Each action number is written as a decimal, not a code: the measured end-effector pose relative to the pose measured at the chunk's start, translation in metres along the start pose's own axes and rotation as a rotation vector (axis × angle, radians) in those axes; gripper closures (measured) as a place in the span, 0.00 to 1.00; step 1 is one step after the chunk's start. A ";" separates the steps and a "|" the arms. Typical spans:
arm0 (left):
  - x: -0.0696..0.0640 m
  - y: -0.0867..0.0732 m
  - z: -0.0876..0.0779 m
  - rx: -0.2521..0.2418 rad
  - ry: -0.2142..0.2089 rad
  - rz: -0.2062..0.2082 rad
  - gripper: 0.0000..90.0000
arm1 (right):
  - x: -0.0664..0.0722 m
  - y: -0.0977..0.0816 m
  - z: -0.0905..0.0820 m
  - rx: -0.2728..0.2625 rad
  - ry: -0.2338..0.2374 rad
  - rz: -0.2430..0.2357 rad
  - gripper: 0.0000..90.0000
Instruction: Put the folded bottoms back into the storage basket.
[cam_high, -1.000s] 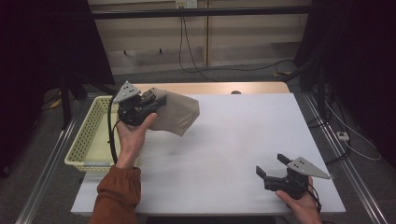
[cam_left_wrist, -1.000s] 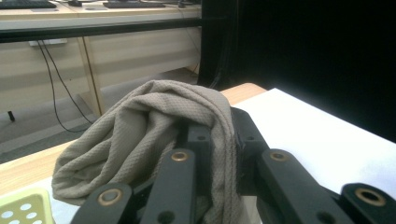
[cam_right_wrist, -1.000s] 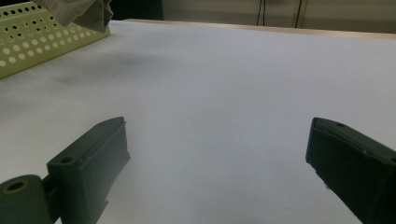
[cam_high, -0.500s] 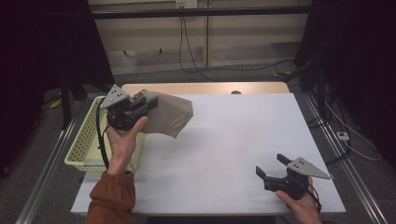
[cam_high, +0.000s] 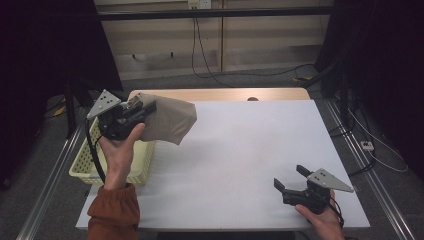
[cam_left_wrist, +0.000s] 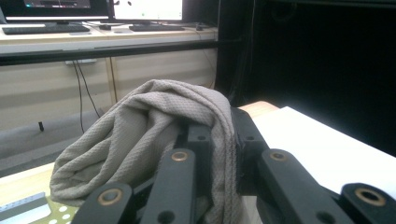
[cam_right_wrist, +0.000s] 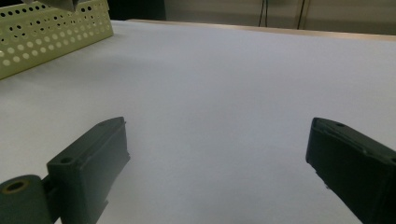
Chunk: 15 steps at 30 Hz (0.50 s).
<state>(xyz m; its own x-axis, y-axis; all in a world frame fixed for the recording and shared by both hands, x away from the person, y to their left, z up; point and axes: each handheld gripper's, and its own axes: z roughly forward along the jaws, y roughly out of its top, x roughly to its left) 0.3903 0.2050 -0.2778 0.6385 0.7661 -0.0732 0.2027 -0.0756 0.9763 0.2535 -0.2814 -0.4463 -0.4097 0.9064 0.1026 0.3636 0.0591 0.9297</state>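
The beige cloth hangs in the air from your left gripper, pinched at one bunched end between jaws pressed together on the fabric; in the left gripper view the cloth wraps up and over the jaw tips and droops to one side. From that gripper the loose body of the cloth trails away toward the table's middle, its long axis running roughly along the gripper's pointing line and sagging at the far end. Directly below and just behind the gripper sits the pale yellow perforated basket, at the table's left edge (the cloth's held end is over it, the free end over bare table). Judgement: the coming move turns on that offset, basket beneath the hand, cloth tail off to the inside. Your right gripper is well apart, low near the table's near right corner, jaws spread with nothing between them. The white table is bare around it; dark room, cables on the floor behind.
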 end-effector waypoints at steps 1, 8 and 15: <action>0.000 0.001 -0.002 -0.004 0.002 0.000 0.90 | 0.000 0.000 0.000 0.000 0.000 0.000 0.06; 0.006 0.003 -0.012 -0.033 0.013 -0.008 0.90 | 0.000 0.000 0.000 0.000 0.000 0.001 0.06; 0.009 0.005 -0.018 -0.044 0.030 -0.007 0.90 | 0.000 0.000 0.000 0.000 0.001 0.001 0.06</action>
<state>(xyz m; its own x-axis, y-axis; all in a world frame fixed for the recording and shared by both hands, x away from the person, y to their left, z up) 0.3834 0.2231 -0.2695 0.6148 0.7851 -0.0750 0.1741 -0.0423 0.9838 0.2534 -0.2811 -0.4463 -0.4107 0.9059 0.1036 0.3642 0.0588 0.9295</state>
